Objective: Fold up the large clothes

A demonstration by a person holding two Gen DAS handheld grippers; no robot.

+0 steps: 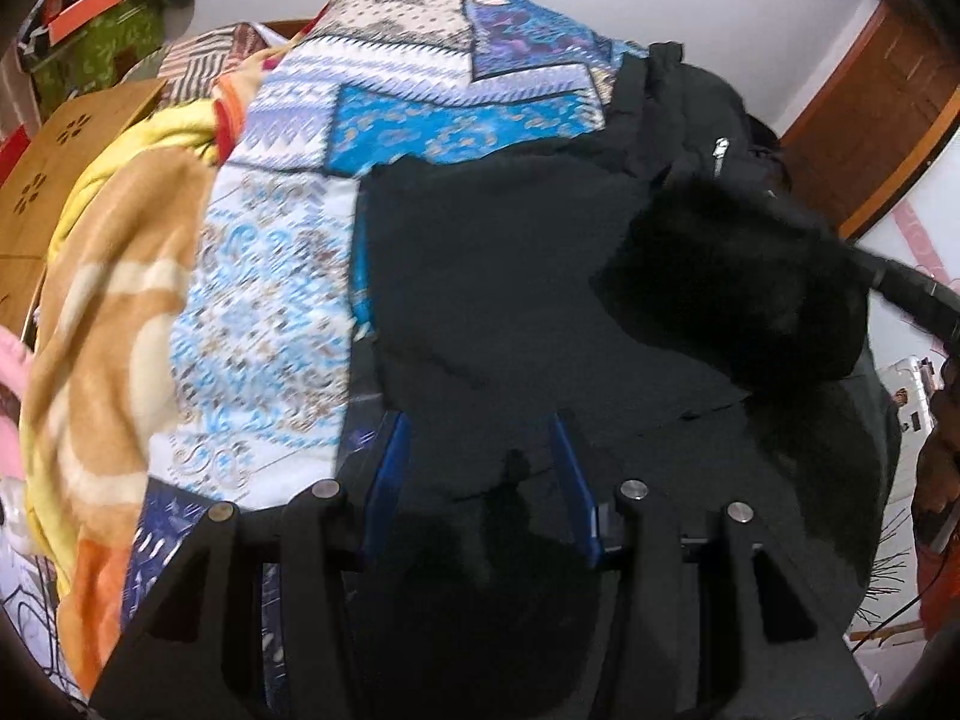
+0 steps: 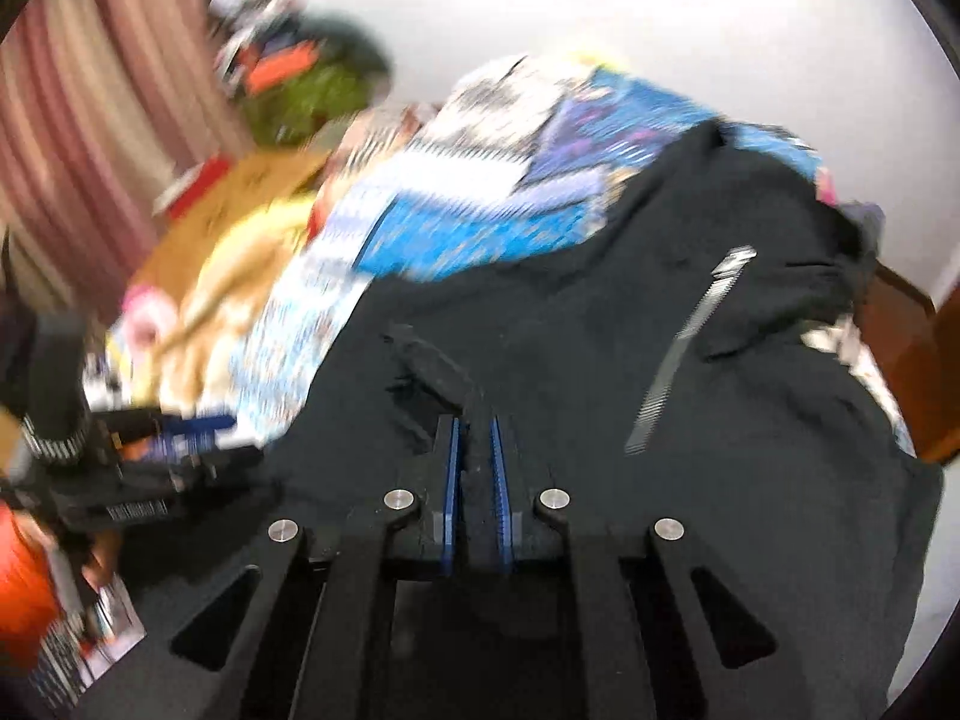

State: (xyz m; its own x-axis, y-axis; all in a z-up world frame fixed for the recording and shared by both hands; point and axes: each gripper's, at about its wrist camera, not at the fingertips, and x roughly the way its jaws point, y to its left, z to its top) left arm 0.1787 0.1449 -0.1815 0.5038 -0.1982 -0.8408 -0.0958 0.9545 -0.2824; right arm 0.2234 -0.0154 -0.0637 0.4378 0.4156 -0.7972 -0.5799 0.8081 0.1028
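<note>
A large black jacket with a silver zipper lies spread over a patterned blue bedspread. In the left wrist view black cloth drapes over my left gripper and hides its fingertips; the blue pads stand wide apart. In the right wrist view the jacket fills the middle, its zipper running diagonally. My right gripper has its blue pads nearly together with a fold of black cloth pinched between them. The left gripper shows at the left edge of the right wrist view.
An orange and yellow blanket lies left of the bedspread. A wooden board and a green bag stand at the far left. A wooden door frame is at the right. A white wall is behind.
</note>
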